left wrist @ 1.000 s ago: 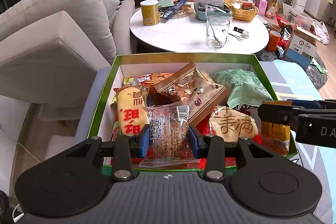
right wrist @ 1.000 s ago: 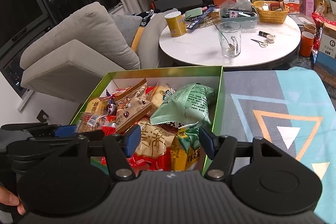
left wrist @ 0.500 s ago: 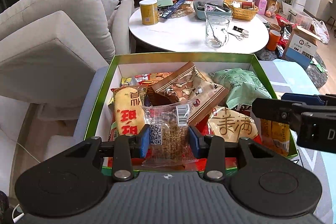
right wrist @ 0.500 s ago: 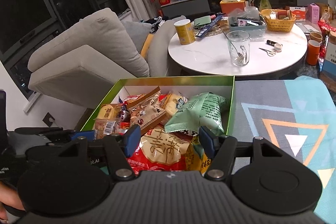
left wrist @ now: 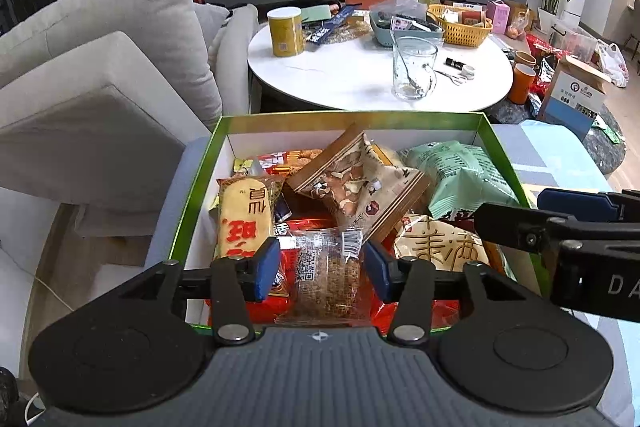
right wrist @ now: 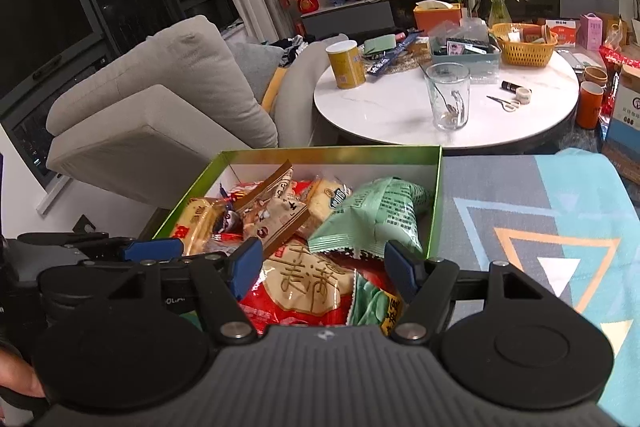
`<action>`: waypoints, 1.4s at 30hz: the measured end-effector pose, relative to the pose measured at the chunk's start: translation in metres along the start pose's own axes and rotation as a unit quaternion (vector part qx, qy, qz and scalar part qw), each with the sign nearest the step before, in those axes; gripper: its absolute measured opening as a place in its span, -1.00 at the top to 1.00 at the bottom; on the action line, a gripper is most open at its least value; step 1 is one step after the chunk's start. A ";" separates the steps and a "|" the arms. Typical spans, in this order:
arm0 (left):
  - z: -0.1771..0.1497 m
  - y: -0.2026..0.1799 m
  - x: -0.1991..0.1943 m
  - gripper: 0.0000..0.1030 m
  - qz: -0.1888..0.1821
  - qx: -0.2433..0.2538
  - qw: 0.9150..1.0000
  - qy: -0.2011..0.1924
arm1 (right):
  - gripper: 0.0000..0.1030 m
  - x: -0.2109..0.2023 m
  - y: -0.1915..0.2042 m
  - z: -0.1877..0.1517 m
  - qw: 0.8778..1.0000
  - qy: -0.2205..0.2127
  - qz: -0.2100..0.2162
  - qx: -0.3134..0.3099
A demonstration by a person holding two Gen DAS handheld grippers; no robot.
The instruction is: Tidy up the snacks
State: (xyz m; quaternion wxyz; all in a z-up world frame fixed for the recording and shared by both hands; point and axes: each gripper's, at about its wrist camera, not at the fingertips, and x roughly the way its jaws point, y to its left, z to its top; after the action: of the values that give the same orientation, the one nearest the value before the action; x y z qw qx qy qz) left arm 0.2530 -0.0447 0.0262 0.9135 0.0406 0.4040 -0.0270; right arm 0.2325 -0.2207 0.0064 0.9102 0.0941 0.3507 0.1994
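Observation:
A green-rimmed box (left wrist: 352,115) holds a pile of snack packets. My left gripper (left wrist: 323,270) hovers over its near edge, jaws opening. A clear-wrapped brown snack bar (left wrist: 326,279) lies between the blue pads (left wrist: 268,269) on the pile, and the pads no longer press it. Beside it lie a yellow rice-cracker packet (left wrist: 244,215), a brown nut bag (left wrist: 360,187) and a pale green bag (left wrist: 460,179). My right gripper (right wrist: 324,271) stands open above a cream packet with gold characters (right wrist: 304,283), gripping nothing. It reaches in from the right in the left wrist view (left wrist: 560,227).
The box (right wrist: 332,155) sits on a patterned blue-grey cloth (right wrist: 540,227). Behind it stands a round white table (left wrist: 360,83) with a glass mug (left wrist: 414,71), a yellow can (left wrist: 284,31) and a yellow basket (left wrist: 460,27). A grey sofa (left wrist: 100,67) is at the left.
The left jaws have spread apart and the clear-wrapped bar has dropped lower onto the pile. The right gripper has barely shifted.

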 end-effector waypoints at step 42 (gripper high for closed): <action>-0.117 0.005 -0.117 -0.35 0.047 -0.017 0.998 -0.050 | -0.26 -0.108 0.056 -0.102 0.998 -0.028 -0.057 0.007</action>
State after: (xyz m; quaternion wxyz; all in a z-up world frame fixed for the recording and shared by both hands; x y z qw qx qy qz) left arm 0.0883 -0.0263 0.0348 0.9332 0.0429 0.3562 0.0207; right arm 0.0737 -0.2134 0.0134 0.9289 0.0862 0.3309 0.1420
